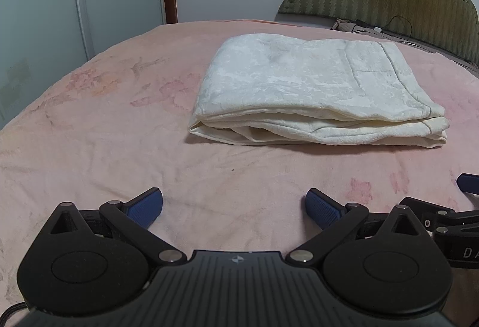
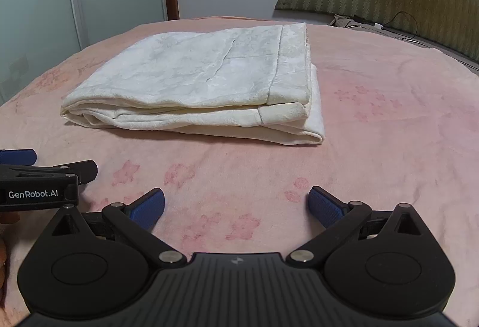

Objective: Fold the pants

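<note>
Cream pants, folded flat on pink bedspread

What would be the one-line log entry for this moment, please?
pants: folded, on pink bed cover | left gripper: open, empty, short of pants | right gripper: open, empty

Left claw spread wide, empty; folded cream pants ahead on pink bedspread.

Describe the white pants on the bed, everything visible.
The pants are cream-white with a faint damask-like woven pattern, folded into a flat rectangular stack of several layers. A seamed band runs along the right end. They lie on the pink floral bedcover, ahead of both open grippers; nothing else touches them.
</note>
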Tool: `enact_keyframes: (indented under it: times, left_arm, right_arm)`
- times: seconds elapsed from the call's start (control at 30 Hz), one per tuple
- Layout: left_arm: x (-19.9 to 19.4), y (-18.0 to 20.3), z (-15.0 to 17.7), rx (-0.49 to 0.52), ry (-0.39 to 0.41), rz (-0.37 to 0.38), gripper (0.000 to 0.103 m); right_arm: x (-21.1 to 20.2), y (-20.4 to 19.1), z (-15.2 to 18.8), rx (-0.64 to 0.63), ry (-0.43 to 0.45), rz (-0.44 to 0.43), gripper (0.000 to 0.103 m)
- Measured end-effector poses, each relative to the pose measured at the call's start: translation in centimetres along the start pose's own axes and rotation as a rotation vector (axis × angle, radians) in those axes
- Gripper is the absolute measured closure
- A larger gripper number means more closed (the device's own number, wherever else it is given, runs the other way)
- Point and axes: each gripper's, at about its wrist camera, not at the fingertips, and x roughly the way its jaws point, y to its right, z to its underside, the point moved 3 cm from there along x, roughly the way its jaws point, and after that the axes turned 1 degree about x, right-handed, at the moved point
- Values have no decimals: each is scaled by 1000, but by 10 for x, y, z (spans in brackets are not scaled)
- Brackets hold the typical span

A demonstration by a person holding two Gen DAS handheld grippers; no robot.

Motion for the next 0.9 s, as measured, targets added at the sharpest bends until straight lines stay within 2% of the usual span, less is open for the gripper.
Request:
enact_keyframes:
  times: [0.9]
  left_arm:
    - [1,0,0,-6,0,4,0]
  right_arm:
    - [0,-1,2,-6,8,6,0]
